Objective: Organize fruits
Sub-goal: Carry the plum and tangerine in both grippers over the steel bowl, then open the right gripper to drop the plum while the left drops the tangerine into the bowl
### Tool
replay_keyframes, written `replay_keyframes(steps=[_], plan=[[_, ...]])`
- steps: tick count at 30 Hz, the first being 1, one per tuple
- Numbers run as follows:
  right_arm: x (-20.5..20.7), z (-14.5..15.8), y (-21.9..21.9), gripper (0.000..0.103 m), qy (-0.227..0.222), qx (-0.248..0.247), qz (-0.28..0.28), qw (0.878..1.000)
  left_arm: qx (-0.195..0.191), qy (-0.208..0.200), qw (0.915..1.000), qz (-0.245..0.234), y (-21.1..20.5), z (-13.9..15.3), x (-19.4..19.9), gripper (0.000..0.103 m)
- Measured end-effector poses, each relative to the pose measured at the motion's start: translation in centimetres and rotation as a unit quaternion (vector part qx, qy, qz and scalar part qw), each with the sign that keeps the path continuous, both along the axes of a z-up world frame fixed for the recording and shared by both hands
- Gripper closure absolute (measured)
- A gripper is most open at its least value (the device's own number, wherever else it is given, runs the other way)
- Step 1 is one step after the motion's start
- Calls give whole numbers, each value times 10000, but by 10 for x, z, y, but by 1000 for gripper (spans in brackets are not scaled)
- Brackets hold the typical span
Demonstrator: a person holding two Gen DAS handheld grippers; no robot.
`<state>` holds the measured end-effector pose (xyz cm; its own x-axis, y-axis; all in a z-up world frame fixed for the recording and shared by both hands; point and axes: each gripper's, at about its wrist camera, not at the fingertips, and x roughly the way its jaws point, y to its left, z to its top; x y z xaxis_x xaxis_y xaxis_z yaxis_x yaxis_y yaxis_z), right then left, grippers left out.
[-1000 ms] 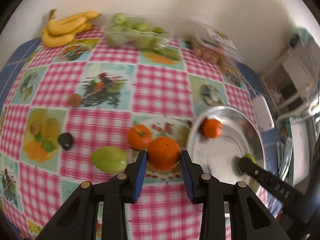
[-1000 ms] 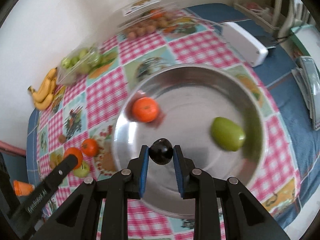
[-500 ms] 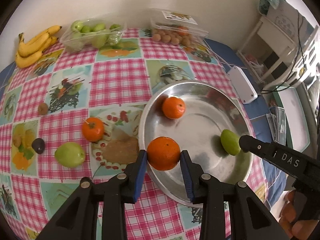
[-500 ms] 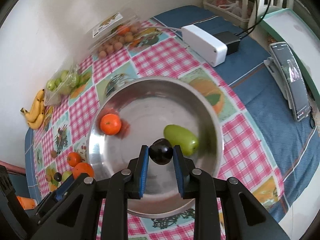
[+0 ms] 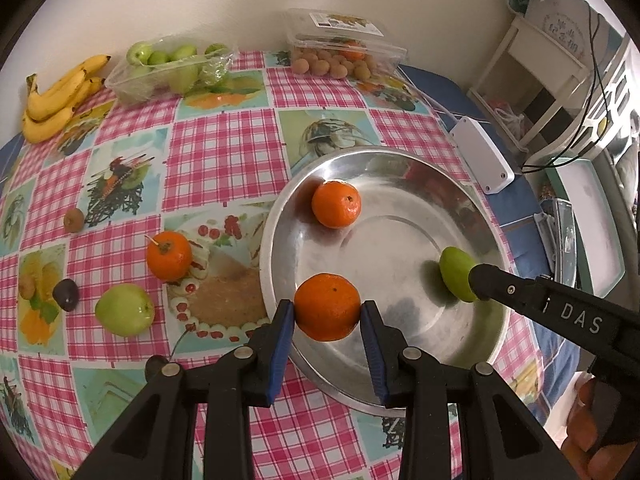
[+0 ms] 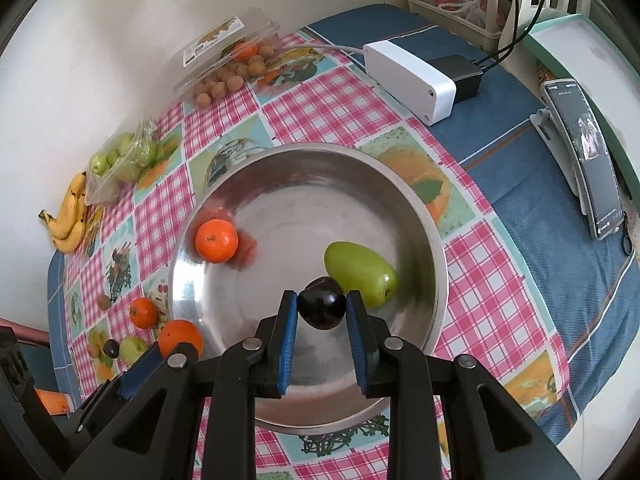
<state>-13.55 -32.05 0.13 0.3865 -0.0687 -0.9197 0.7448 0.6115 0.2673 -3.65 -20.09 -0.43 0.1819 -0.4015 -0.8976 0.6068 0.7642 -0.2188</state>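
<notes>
The left gripper (image 5: pixel 327 320) clamps an orange (image 5: pixel 327 306) between its blue pads, over the near left rim of the steel bowl (image 5: pixel 400 396). The right gripper (image 6: pixel 322 312) pinches a dark plum (image 6: pixel 322 307) over the bowl's near side, just beside a green mango (image 6: pixel 360 272) lying inside. A second orange (image 5: pixel 336 204) sits at the bowl's far left. On the checked cloth (image 5: pixel 224 152) left of the bowl lie a third orange (image 5: pixel 168 255), an apple (image 5: pixel 124 309) and another plum (image 5: pixel 66 294). Bananas (image 5: pixel 56 100) rest far left by the wall.
</notes>
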Motion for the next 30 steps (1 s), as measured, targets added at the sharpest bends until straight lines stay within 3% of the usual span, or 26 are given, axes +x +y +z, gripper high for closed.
replay_keyframes(steps=[14, 30], plan=[[10, -33, 9, 77, 372, 224, 169, 9989, 152, 17, 9999, -18, -4, -17, 2, 67], [14, -40, 11, 77, 482, 251, 218, 9983, 137, 5, 9998, -146, -11, -18, 1, 66]])
